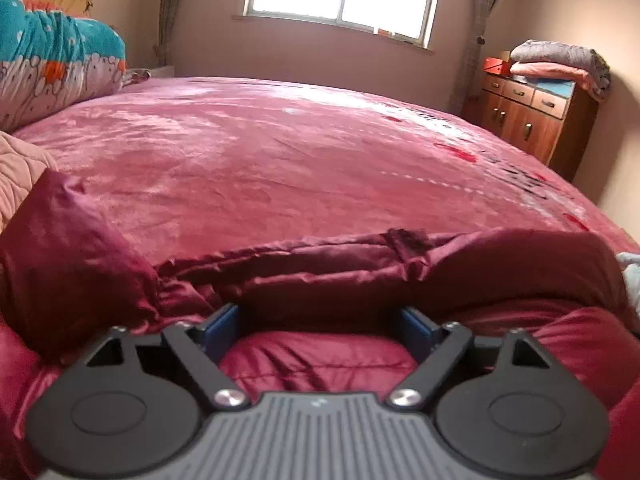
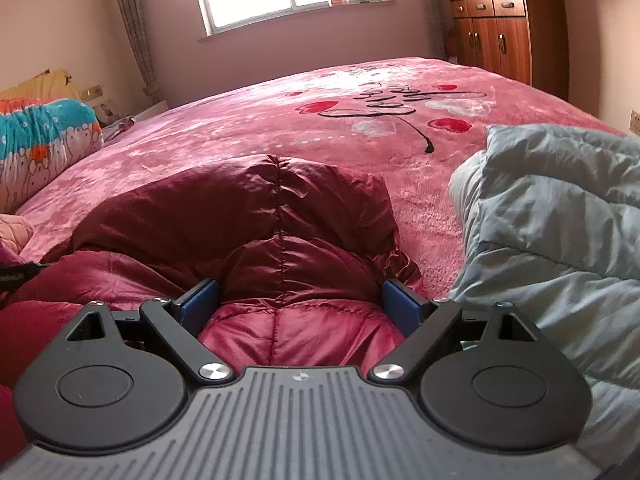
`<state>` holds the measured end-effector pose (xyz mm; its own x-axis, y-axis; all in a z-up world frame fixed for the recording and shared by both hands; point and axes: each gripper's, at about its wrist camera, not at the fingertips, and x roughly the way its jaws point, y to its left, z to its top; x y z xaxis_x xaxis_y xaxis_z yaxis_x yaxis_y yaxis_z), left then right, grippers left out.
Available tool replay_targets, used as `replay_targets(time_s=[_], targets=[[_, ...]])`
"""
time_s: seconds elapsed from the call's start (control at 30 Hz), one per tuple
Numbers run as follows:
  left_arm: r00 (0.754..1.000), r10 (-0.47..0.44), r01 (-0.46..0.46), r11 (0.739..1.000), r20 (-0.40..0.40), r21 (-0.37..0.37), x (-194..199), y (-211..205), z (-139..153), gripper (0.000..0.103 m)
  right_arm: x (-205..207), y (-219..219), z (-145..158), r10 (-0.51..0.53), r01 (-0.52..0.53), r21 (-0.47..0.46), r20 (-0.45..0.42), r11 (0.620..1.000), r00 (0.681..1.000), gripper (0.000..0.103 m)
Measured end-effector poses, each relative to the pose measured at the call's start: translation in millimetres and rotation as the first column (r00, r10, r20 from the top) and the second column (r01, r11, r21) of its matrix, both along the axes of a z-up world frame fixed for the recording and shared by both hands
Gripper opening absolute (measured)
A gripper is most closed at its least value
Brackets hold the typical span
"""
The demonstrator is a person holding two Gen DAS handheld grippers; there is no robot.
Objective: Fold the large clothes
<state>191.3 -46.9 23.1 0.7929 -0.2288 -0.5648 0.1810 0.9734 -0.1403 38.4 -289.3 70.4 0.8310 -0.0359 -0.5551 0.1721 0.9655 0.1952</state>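
Note:
A dark red padded jacket (image 1: pixel 360 264) lies crumpled on the near part of the bed, one puffy part raised at the left (image 1: pixel 68 256). In the right wrist view its stitched, rounded hood end (image 2: pixel 260 208) points toward the window. My left gripper (image 1: pixel 320 328) sits low over the jacket with its jaws wide. Red fabric bulges up between the blue pads (image 1: pixel 224 328), which do not pinch it. My right gripper (image 2: pixel 300 304) is open too, its blue pads (image 2: pixel 400 308) on either side of the hood's base.
A pink plush blanket (image 1: pixel 280 152) with hearts and script covers the bed. A grey-blue padded garment (image 2: pixel 560 240) lies at the right. A rolled teal patterned quilt (image 1: pixel 52 56) lies at the far left. At the right wall, a wooden cabinet (image 1: pixel 532 120) carries folded blankets.

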Motion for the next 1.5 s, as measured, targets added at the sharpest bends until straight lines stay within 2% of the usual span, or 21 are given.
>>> replay_targets(time_s=[0.07, 0.17, 0.27, 0.33, 0.4, 0.5, 0.63, 0.73, 0.8, 0.9, 0.97, 1.0, 1.07, 1.17, 1.27, 1.33, 1.5], targets=[[1.000, 0.012, -0.012, 1.000, -0.005, 0.014, 3.1, -1.1, -1.7, 0.091, -0.4, -1.5, -1.5, -0.001, 0.001, 0.014, 0.006, 1.000, 1.000, 0.103], [1.000, 0.017, -0.016, 0.999, -0.016, 0.028, -0.9, -0.8, 4.1, 0.091, -2.7, -2.2, -1.0, 0.004, -0.005, 0.026, 0.013, 1.000, 1.000, 0.103], [0.999, 0.032, -0.031, 0.999, -0.039, 0.024, -17.9, 4.6, 24.0, 0.084, -13.6, -6.9, 5.7, -0.005, 0.005, 0.066, 0.013, 0.998, 1.000, 0.103], [1.000, 0.013, -0.013, 1.000, -0.005, -0.019, -46.9, 14.6, 43.4, 0.083, -29.5, -13.4, 16.5, -0.030, 0.025, 0.130, 0.037, 0.991, 0.999, 0.103], [1.000, 0.014, -0.014, 1.000, 0.025, -0.006, -77.5, 23.1, 58.6, 0.084, -47.9, -22.6, 27.3, -0.072, 0.055, 0.206, 0.072, 0.977, 0.995, 0.103], [0.999, 0.045, -0.045, 0.999, 0.019, 0.005, -127.1, 41.8, 73.4, 0.084, -75.5, -33.0, 37.6, -0.147, 0.120, 0.294, 0.070, 0.948, 0.987, 0.103], [0.991, 0.133, -0.134, 0.987, -0.021, -0.086, -193.5, 79.8, 76.4, 0.085, -121.0, -35.4, 40.9, -0.209, 0.184, 0.302, 0.053, 0.936, 0.976, 0.103], [0.973, 0.226, -0.232, 0.961, -0.055, -0.152, -235.5, 109.4, 67.4, 0.085, -157.2, -39.3, 36.7, -0.279, 0.265, 0.325, -0.002, 0.908, 0.960, 0.103], [0.961, 0.266, -0.276, 0.936, -0.076, -0.219, -250.1, 126.7, 58.7, 0.086, -175.8, -46.0, 27.9, -0.306, 0.299, 0.409, -0.050, 0.862, 0.951, 0.103], [0.945, 0.286, -0.321, 0.899, -0.157, -0.299, -253.7, 143.5, 42.4, 0.086, -188.8, -49.2, 9.9, -0.307, 0.315, 0.532, -0.106, 0.786, 0.946, 0.103], [0.942, 0.298, -0.333, 0.881, -0.153, -0.337, -255.8, 148.4, 36.2, 0.086, -189.6, -45.3, -3.2, -0.276, 0.288, 0.612, -0.117, 0.737, 0.954, 0.103], [0.941, 0.301, -0.336, 0.873, -0.153, -0.353, -255.9, 150.8, 33.2, 0.086, -188.7, -42.0, -7.3, -0.263, 0.270, 0.634, -0.108, 0.725, 0.959, 0.103], [0.946, 0.280, -0.324, 0.859, -0.165, -0.396, -255.1, 155.8, 23.7, 0.087, -185.6, -31.5, -11.2, -0.244, 0.242, 0.637, -0.086, 0.732, 0.966, 0.103], [0.942, 0.266, -0.332, 0.821, -0.204, -0.464, -249.9, 160.8, 8.0, 0.088, -178.8, -20.1, -14.0, -0.231, 0.228, 0.626, -0.077, 0.746, 0.970, 0.103], [0.946, 0.253, -0.322, 0.794, -0.202, -0.515, -244.7, 163.3, -2.4, 0.090, -167.6, -1.9, -16.5, -0.196, 0.185, 0.641, -0.055, 0.745, 0.979, 0.103], [0.950, 0.244, -0.311, 0.773, -0.194, -0.552, -239.6, 164.8, -5.9, 0.092, -161.3, 7.5, -17.4, -0.193, 0.181, 0.624, -0.050, 0.760, 0.980, 0.103], [0.955, 0.227, -0.296, 0.720, -0.191, -0.628, -224.5, 166.8, -19.5, 0.094, -138.4, 16.7, -21.7, -0.231, 0.190, 0.661, -0.026, 0.726, 0.973, 0.103]])
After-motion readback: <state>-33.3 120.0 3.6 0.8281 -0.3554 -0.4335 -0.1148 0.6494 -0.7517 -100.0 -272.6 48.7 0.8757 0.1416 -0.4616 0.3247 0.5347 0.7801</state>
